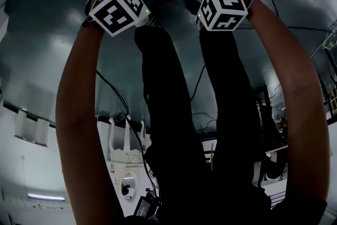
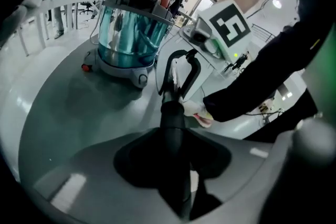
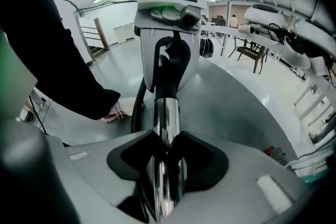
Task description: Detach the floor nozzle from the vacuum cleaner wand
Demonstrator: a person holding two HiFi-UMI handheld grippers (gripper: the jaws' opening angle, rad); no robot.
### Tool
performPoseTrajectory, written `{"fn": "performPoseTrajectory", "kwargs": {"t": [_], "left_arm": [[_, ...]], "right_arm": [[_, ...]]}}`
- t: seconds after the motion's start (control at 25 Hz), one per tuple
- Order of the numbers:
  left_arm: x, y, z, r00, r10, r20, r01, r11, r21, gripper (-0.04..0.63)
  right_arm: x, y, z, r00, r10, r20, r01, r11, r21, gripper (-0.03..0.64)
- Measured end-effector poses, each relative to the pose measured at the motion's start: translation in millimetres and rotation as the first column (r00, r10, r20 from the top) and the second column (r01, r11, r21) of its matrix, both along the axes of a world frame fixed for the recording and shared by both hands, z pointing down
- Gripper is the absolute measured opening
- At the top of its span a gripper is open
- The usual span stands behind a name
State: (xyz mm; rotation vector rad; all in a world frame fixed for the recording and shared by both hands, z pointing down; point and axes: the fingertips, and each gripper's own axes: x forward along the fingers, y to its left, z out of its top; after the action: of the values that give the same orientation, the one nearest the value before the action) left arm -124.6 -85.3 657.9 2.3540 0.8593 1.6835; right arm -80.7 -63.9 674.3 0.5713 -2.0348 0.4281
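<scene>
Right gripper [image 3: 168, 147]: pinching the polished chrome metal wand tube [image 3: 167, 118], pads pressed on both sides. Left gripper [image 2: 172, 149]: clamped on the matt black plastic neck piece [image 2: 172, 118] that joins that tube, just beside the right gripper. The assembly is held off the grey floor [image 2: 73, 107]; the nozzle head shows in no view. Teal-bodied, red-topped canister vacuum [image 2: 128, 34] stands well apart. Recommended: hold the chrome tube fixed, free any catch, then draw the black piece straight along the axis, without bending.

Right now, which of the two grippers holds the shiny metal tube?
The right gripper: it clamps the chrome wand; the left gripper grips a black tube.
</scene>
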Motion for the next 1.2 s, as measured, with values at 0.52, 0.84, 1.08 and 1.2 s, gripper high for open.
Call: {"fn": "performPoseTrajectory", "kwargs": {"t": [0.52,0.84,1.08,1.2], "left_arm": [[1.0,-1.2,-0.4,0.995,0.089,0.034,-0.093,0.986,0.141,0.146],[4.8,3.1,-5.7,0.998,0.062,0.014,-0.063,0.990,0.127,0.146],[1.3,11.8,-12.8,1.000,0.025,0.014,-0.027,0.995,0.099,0.146],[-11.8,3.3,-5.8,0.997,0.040,0.065,-0.050,0.986,0.160,0.146]], "right_arm": [[1.6,0.3,4.5,0.987,-0.046,-0.157,0.051,0.998,0.030,0.178],[-6.0,-4.7,7.8,0.978,-0.012,-0.210,0.013,1.000,0.006,0.162],[-13.1,2.7,2.1,0.996,-0.017,-0.087,0.016,1.000,-0.002,0.161],[2.0,9.1,9.0,0.993,-0.011,-0.117,0.009,1.000,-0.019,0.161]]}}
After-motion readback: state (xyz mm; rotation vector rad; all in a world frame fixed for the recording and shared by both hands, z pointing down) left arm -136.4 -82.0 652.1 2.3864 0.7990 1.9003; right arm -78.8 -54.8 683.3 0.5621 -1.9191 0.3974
